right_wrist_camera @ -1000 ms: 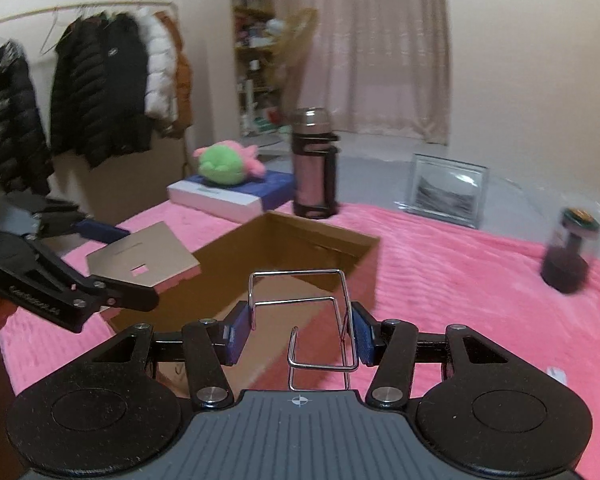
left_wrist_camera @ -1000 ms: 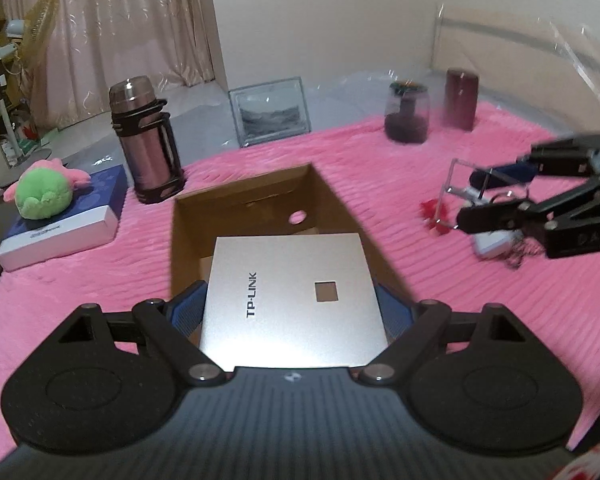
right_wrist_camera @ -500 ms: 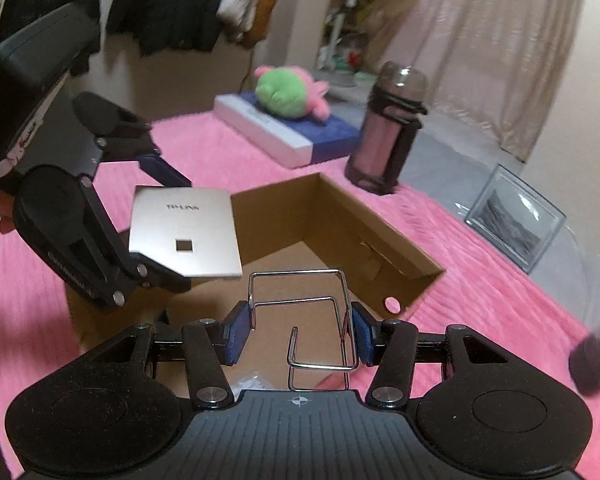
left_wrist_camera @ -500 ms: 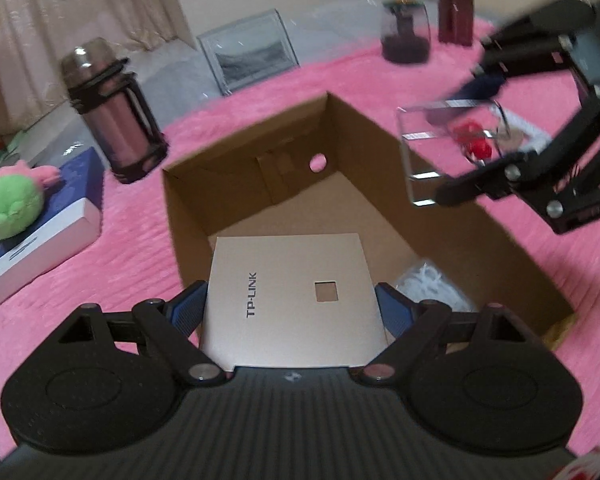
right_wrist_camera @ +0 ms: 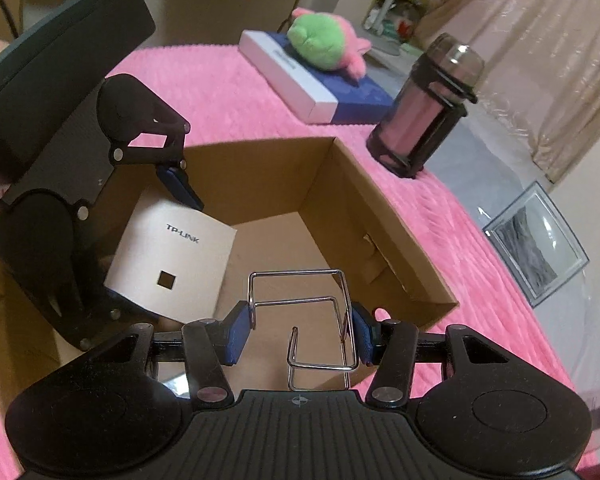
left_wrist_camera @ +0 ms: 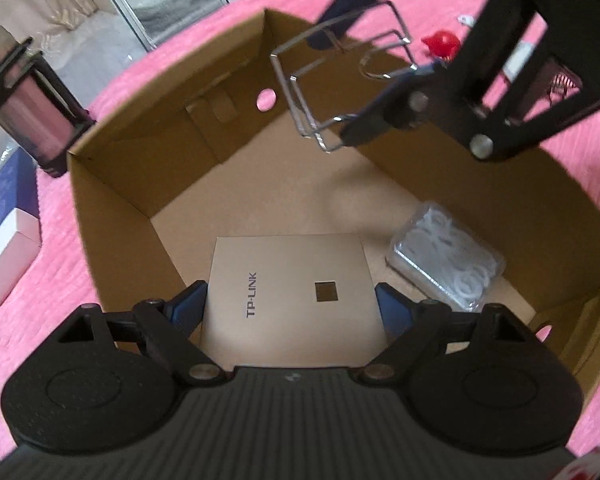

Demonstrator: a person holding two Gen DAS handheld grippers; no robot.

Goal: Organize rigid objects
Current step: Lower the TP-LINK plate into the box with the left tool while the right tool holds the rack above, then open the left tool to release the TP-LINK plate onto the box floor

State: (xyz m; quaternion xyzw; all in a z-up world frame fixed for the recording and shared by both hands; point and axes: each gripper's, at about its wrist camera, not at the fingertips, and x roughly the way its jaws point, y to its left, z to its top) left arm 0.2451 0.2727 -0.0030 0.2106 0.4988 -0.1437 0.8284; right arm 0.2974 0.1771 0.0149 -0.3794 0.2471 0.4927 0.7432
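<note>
An open cardboard box (left_wrist_camera: 112,200) (right_wrist_camera: 380,216) lies on the pink blanket. My left gripper (left_wrist_camera: 290,300) (right_wrist_camera: 140,236) is shut on a flat silver TP-LINK panel (left_wrist_camera: 288,280) (right_wrist_camera: 172,256), held low inside the box near its left wall. My right gripper (right_wrist_camera: 300,332) (left_wrist_camera: 380,60) is shut on a bent wire rack (right_wrist_camera: 312,312) (left_wrist_camera: 320,92), hanging above the box's far right part. A clear bag of white rings (left_wrist_camera: 444,252) rests on the box floor to the right of the panel.
A pink flask in a black frame (left_wrist_camera: 32,108) (right_wrist_camera: 428,108) stands past the box. A blue-and-white flat box (right_wrist_camera: 312,80) carries a green plush toy (right_wrist_camera: 324,44). A framed picture (left_wrist_camera: 172,4) (right_wrist_camera: 536,244) leans further back. A small red object (left_wrist_camera: 440,42) lies right of the box.
Both grippers have come down and forward over the box. The panel now sits inside the box, and the wire rack has swung in from the right to hang above it.
</note>
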